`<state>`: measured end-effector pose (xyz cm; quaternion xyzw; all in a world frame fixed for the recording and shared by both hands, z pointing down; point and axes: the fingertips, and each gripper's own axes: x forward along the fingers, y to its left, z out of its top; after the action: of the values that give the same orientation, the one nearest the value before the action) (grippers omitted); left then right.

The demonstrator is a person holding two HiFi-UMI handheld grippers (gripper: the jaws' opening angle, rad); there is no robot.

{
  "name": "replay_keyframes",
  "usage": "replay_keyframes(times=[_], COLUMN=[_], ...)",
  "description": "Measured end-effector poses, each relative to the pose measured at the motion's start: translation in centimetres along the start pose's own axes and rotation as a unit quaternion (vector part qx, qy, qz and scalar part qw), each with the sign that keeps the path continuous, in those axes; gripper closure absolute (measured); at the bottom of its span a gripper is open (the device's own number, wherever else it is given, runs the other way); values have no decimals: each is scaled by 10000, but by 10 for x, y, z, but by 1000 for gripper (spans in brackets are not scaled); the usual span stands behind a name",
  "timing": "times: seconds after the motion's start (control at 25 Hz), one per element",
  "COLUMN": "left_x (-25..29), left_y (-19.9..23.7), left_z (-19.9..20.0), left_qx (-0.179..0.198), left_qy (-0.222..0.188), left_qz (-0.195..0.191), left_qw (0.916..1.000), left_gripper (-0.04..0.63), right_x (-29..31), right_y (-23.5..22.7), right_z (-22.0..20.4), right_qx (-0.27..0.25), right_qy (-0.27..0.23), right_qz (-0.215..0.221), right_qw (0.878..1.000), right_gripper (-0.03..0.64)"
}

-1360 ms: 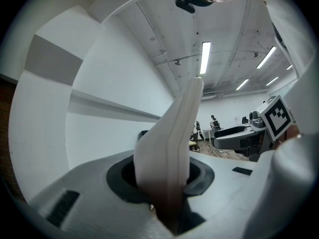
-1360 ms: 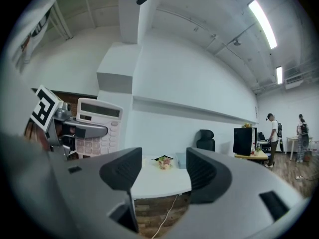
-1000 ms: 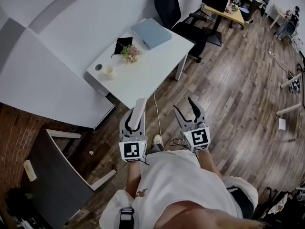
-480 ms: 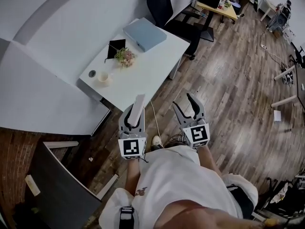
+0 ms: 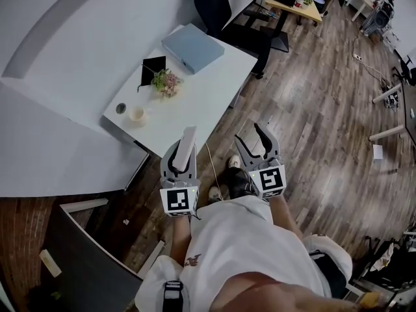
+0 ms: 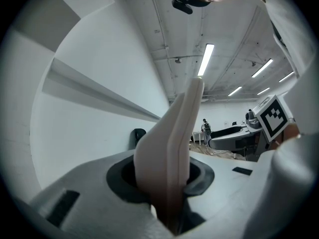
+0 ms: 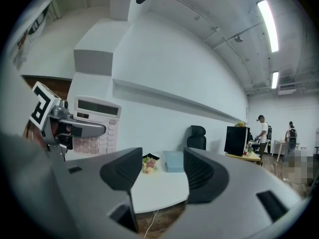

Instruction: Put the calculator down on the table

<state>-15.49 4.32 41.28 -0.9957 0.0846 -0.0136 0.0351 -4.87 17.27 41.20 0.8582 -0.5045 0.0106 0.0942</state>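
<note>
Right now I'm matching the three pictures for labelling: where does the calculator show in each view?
Head view: calculator at lower centre, upright in the left gripper.
Left gripper view: calculator at centre, edge-on, clamped.
Right gripper view: calculator at left, keys facing the camera.
Shared landmark: black office chair by the white wall.

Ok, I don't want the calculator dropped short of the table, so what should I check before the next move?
1. Grip on the calculator: ok, the fingers of the left gripper are closed on it.
2. Right gripper free: ok, open and empty.
3. Bare landing spot: ok, the near end of the table is bare; the flowers and blue box sit farther back.
4. Calculator above the table: not ok, it looks short of the near edge, with floor below.
5. Calculator lying flat: not ok, it is held on edge.
</note>
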Motion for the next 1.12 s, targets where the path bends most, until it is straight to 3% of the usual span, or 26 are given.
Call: replay_keyframes(times=[0.32,1.12], left_x=[46,180], left_y=[11,3], left_z=[-2,15], left_qx=[34,161], left_qy=[21,175], left_qz=[170,1052], left_qw=[9998,9942], left_gripper=[485,485], right_x=[44,150], right_y=[-29,-133], right_z=[-8,-9], right_qx=[74,197], right_qy=[-12,-200], right_qz=[205,1296], right_qw=[9998,9912], right_gripper=[354,357])
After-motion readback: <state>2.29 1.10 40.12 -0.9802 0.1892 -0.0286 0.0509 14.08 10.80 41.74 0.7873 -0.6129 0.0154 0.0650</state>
